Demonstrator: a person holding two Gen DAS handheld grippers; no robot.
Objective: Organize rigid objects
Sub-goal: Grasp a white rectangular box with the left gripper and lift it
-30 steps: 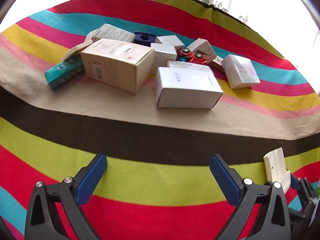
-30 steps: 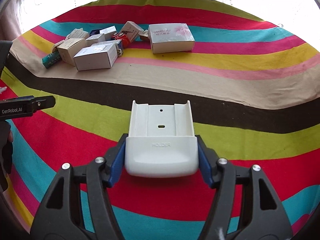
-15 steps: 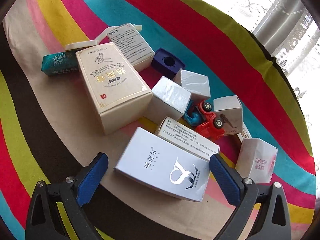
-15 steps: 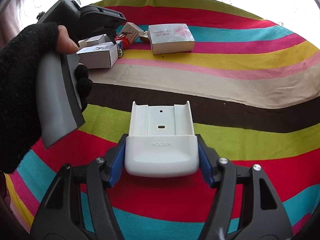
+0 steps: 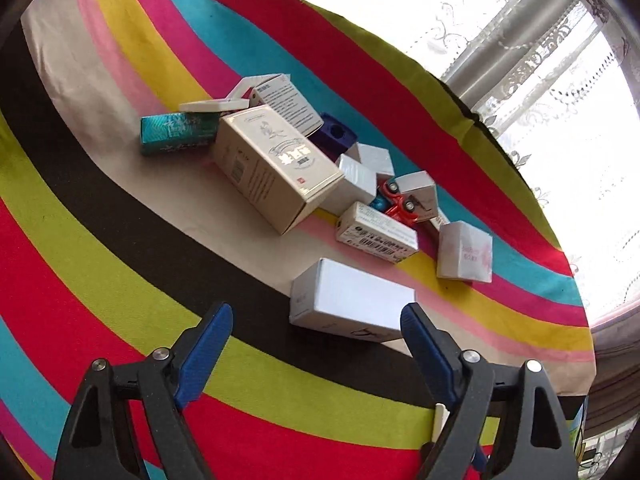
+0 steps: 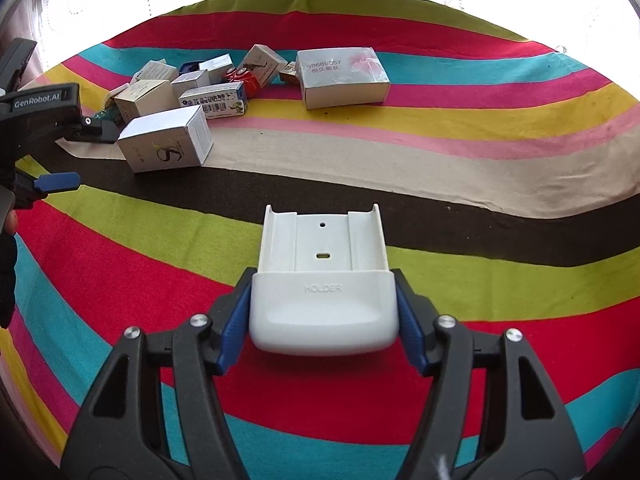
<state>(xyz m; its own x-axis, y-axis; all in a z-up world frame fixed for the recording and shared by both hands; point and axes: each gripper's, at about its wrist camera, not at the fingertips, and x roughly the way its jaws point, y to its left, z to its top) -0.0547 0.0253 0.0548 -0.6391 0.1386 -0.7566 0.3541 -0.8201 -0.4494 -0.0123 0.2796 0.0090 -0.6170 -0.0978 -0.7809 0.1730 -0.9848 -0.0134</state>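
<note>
My right gripper (image 6: 323, 312) is shut on a white plastic holder (image 6: 323, 280) and holds it above the striped cloth. My left gripper (image 5: 316, 340) is open and empty, just short of a white box (image 5: 352, 304), which also shows in the right wrist view (image 6: 166, 138). Behind it lies a pile: a large beige box (image 5: 276, 164), a teal box (image 5: 176, 132), a barcode box (image 5: 378, 236), a red toy car (image 5: 396, 204), a dark blue block (image 5: 334, 136) and small white boxes. A larger white box (image 6: 342, 76) lies to the right of the pile.
The striped cloth (image 6: 480, 152) covers the whole surface. A bright window with lace curtains (image 5: 560, 80) runs along the far edge. The left gripper's body (image 6: 40, 116) shows at the left edge of the right wrist view.
My left gripper has pulled back and lowered from above the pile; the white box now lies apart from the pile, close to the fingers. The right gripper holds the holder still.
</note>
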